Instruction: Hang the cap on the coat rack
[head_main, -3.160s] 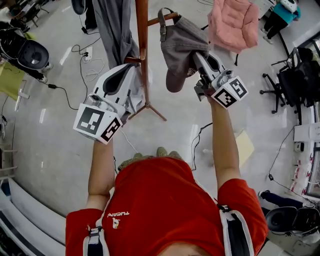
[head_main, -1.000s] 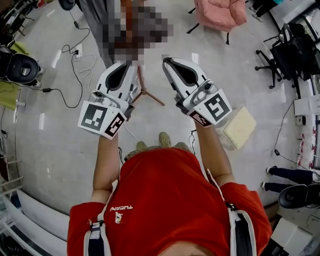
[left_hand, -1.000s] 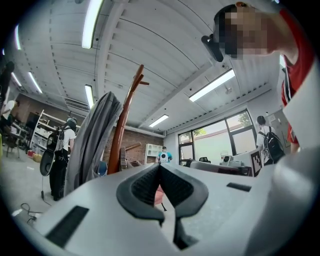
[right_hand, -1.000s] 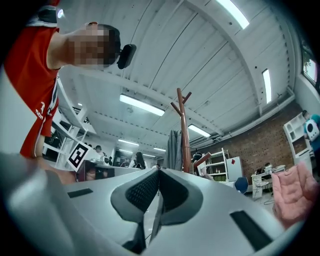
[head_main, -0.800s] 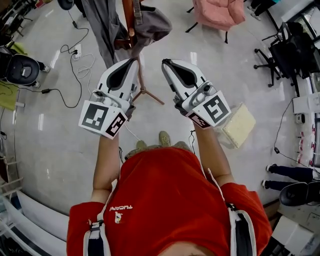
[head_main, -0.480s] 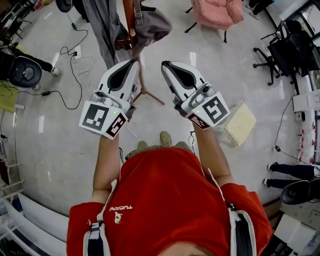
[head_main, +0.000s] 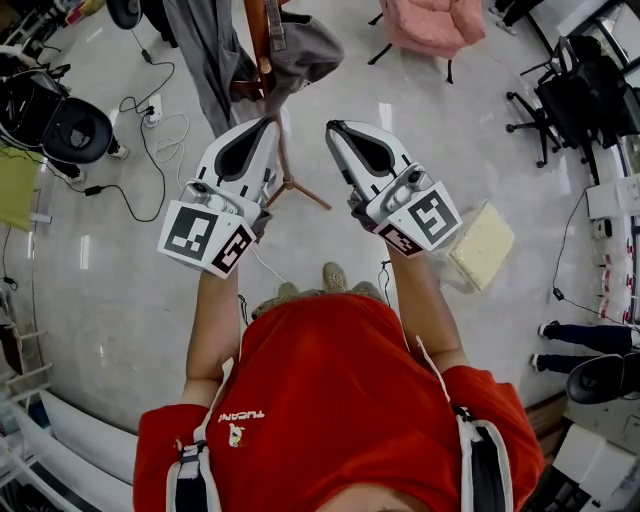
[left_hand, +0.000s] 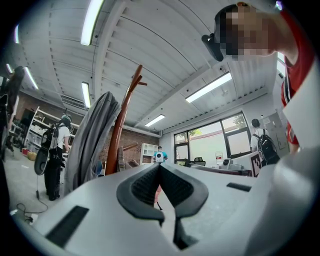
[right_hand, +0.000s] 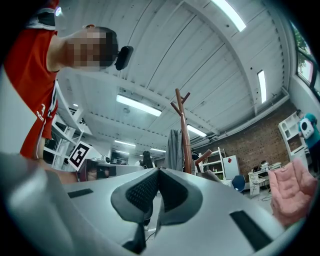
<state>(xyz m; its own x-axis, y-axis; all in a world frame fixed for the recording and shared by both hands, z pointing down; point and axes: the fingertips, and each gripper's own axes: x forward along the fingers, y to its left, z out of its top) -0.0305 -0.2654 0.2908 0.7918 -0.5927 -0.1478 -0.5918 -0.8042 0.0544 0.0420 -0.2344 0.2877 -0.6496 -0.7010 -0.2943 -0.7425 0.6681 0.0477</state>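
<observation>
Both arms stretched forward, left forearm (head_main: 207, 330) and right forearm (head_main: 427, 305) bare. Left gripper (head_main: 268, 122) out front, jaws pressed together, nothing between. Right gripper (head_main: 333, 127) level beside it, jaws likewise together, empty. Tips lean toward each other, near, not touching. Left marker cube (head_main: 205, 238) and right marker cube (head_main: 422, 220) sit at wrist ends.

The person wears a red short-sleeved T-shirt (head_main: 330, 390) with a small white logo (head_main: 238, 432), grey-and-black shoulder straps (head_main: 482, 462) and olive shoes (head_main: 334, 277). The left gripper (head_main: 268, 122) and right gripper (head_main: 332, 128) have white shells, black ribbed pads (left_hand: 145, 187) and black-and-white marker cubes (head_main: 205, 240).
</observation>
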